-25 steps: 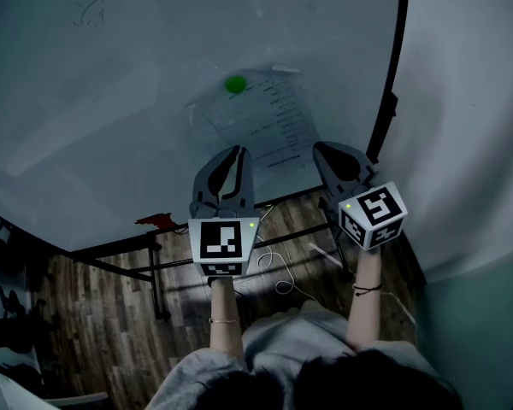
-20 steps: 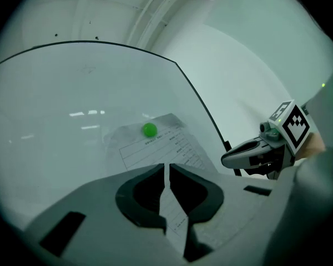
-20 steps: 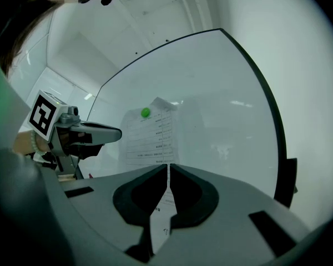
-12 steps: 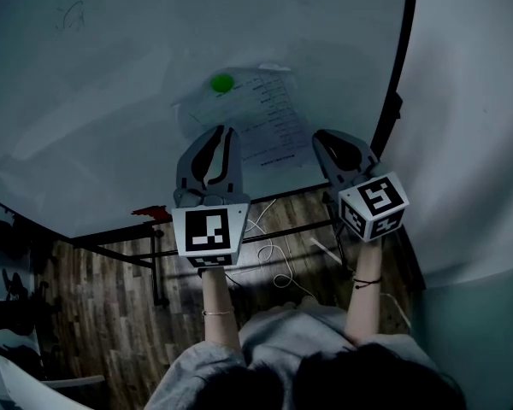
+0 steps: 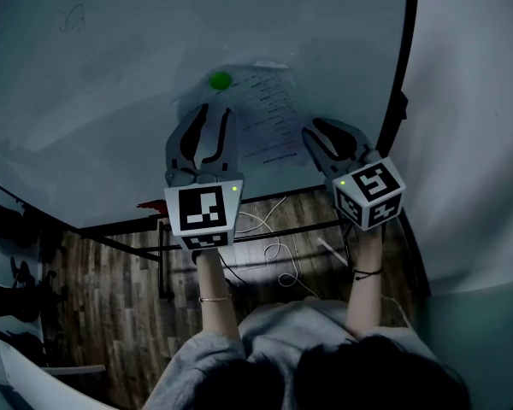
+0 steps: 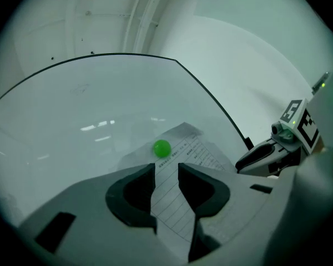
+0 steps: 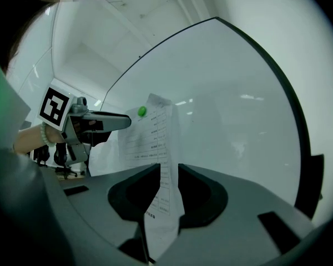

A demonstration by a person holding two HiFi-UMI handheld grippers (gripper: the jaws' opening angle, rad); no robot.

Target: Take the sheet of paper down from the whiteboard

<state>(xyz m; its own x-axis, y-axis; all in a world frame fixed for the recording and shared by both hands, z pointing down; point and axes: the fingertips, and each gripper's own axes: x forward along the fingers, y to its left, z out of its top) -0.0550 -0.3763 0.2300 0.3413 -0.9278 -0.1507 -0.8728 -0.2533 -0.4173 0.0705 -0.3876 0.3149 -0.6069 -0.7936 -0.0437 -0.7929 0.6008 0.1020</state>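
Rising toward the green magnet [image 5: 220,80], the left gripper [image 5: 216,109], like the right gripper [image 5: 312,129], is gaping freshly open before the light, floppy sheet of paper [image 5: 269,118], probably best pinched at its bottom edge.

This looked like an office or meeting room. A large white whiteboard with a thin dark frame [image 5: 111,101] filled the upper left and centre of the head view. It stood on a black metal stand [image 5: 162,267] over a dark wood-plank floor [image 5: 103,314] at the lower left. A white printed sheet of paper [image 5: 274,126] hung on the board under a round green magnet [image 5: 220,81]. Loose white cables [image 5: 278,259] lay at lower centre. Plain white walls [image 5: 470,143] closed the right side. At the left edge of the right gripper view stood what seemed the wheeled base of a dark chair [image 7: 58,157].
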